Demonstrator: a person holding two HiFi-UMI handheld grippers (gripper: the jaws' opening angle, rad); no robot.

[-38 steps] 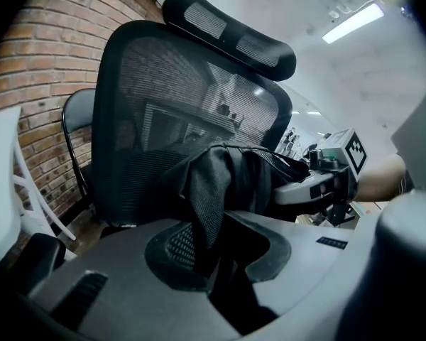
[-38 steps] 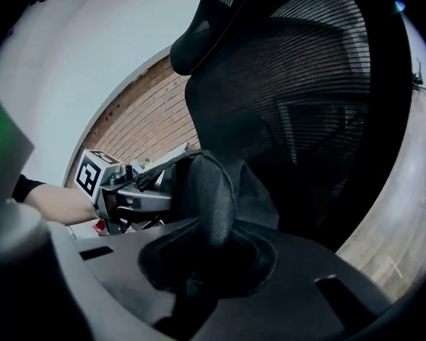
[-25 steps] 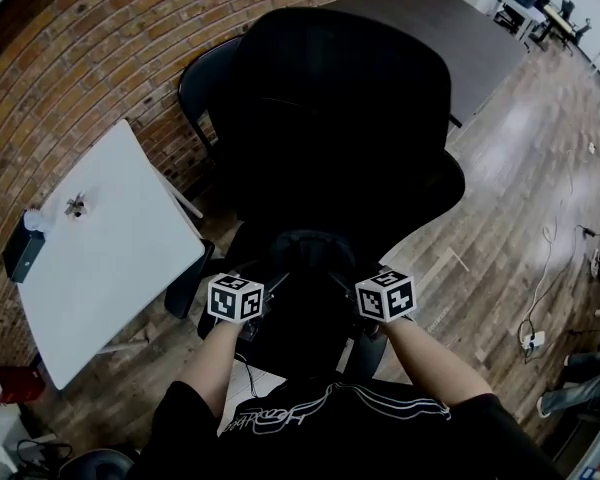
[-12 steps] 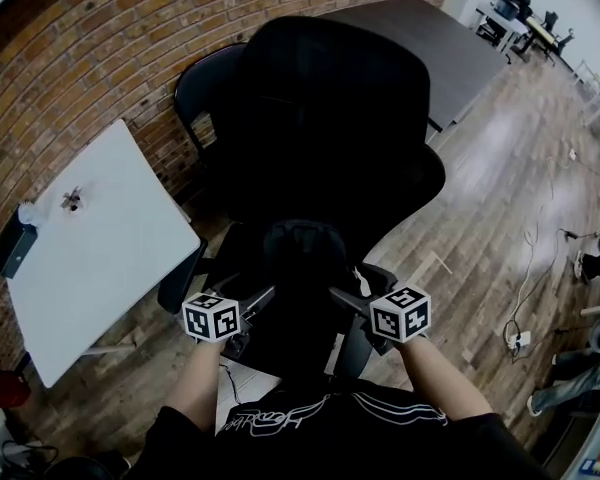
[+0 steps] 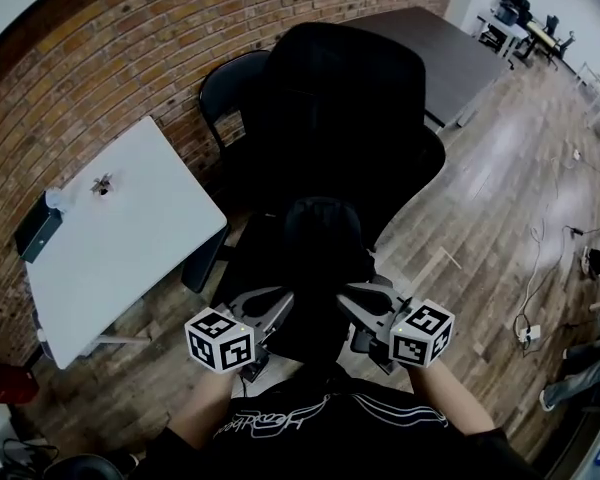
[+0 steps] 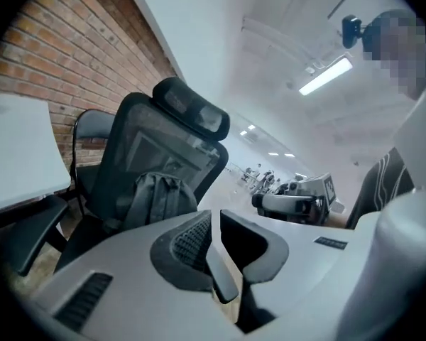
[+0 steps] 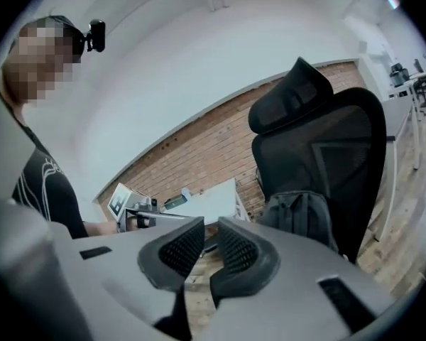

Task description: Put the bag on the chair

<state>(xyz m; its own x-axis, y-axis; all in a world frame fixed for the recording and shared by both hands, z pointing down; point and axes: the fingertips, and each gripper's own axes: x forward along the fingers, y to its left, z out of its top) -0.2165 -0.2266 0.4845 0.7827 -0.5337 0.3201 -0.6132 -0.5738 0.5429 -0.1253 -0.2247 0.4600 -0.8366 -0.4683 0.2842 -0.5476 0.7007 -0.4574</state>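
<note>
The black backpack (image 5: 320, 248) stands upright on the seat of the black office chair (image 5: 340, 98), leaning on its backrest. My left gripper (image 5: 272, 306) and right gripper (image 5: 356, 304) hang just in front of the seat, either side of the bag's lower end, clear of it. Both pairs of jaws are closing, almost together, with nothing between them. In the left gripper view the bag (image 6: 160, 197) sits beyond the gripper (image 6: 214, 222). In the right gripper view the bag (image 7: 298, 219) rests against the mesh backrest (image 7: 326, 141), past the gripper (image 7: 209, 234).
A white table (image 5: 120, 238) stands to the left against the brick wall (image 5: 130, 38). A second black chair (image 5: 230, 93) stands behind the office chair, a dark table (image 5: 440, 48) beyond it. Cables (image 5: 535, 313) lie on the wooden floor at the right.
Both grippers have drawn back from the bag toward the person and down. Their jaws spread off the bag, then came nearly together. The bag stays on the seat.
</note>
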